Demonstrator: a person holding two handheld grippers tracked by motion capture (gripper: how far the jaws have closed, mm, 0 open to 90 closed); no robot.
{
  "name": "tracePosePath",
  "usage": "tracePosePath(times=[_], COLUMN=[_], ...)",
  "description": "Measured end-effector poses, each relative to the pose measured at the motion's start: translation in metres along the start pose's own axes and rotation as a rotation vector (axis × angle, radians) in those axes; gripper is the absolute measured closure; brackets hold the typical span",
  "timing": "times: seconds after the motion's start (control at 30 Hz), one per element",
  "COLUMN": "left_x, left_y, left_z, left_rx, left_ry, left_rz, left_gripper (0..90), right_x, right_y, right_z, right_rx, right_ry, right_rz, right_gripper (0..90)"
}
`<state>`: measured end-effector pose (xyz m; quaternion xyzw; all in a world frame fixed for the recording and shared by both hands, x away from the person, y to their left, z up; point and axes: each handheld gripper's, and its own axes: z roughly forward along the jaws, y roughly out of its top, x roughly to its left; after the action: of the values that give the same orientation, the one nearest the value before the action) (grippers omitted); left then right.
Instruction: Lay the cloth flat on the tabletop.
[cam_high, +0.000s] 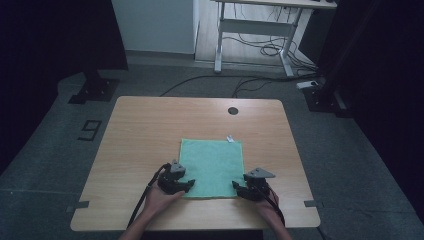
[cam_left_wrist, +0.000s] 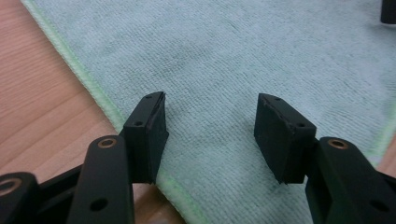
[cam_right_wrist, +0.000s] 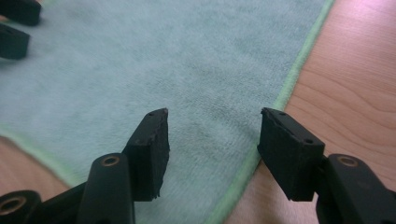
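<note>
Green cloth (cam_high: 212, 167) spread flat on the table (cam_high: 145, 130), near corners just ahead of each tool. Left gripper (cam_left_wrist: 210, 122) open over the near left corner, nothing pinched. Right gripper (cam_right_wrist: 212, 135) likewise open (straddling the cloth's right hem), holding nothing

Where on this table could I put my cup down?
Bare wood lies left of the cloth, right of it, and across the far half of the table up to the small black hole. The near edge is crowded by both grippers at the cloth's near corners.
</note>
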<state>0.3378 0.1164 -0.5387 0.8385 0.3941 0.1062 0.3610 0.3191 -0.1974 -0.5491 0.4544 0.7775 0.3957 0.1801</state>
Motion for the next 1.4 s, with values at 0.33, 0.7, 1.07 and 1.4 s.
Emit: tracePosePath(times=[0.33, 0.7, 1.07, 1.4], left_x=[-0.015, -0.017, -0.022, -0.025], left_y=[-0.012, -0.017, -0.029, -0.035], left_z=[-0.007, -0.008, -0.015, -0.021], left_rx=[0.004, -0.019, -0.039, -0.03], left_ry=[-0.038, -0.009, 0.004, -0.004], left_rz=[0.017, 0.031, 0.048, 0.073], left_gripper=[46.1, 48.7, 48.6, 47.4], right_x=[0.024, 0.017, 0.016, 0.013], right_y=[-0.017, -0.025, -0.028, -0.03], right_z=[-0.017, -0.023, -0.027, -0.029], right_rx=[-0.003, 0.006, 0.004, 0.005], right_ry=[0.126, 0.042, 0.02, 0.019], right_rz=[-0.026, -0.08, -0.082, -0.076], right_gripper=[60.7, 66.1, 68.0, 68.0])
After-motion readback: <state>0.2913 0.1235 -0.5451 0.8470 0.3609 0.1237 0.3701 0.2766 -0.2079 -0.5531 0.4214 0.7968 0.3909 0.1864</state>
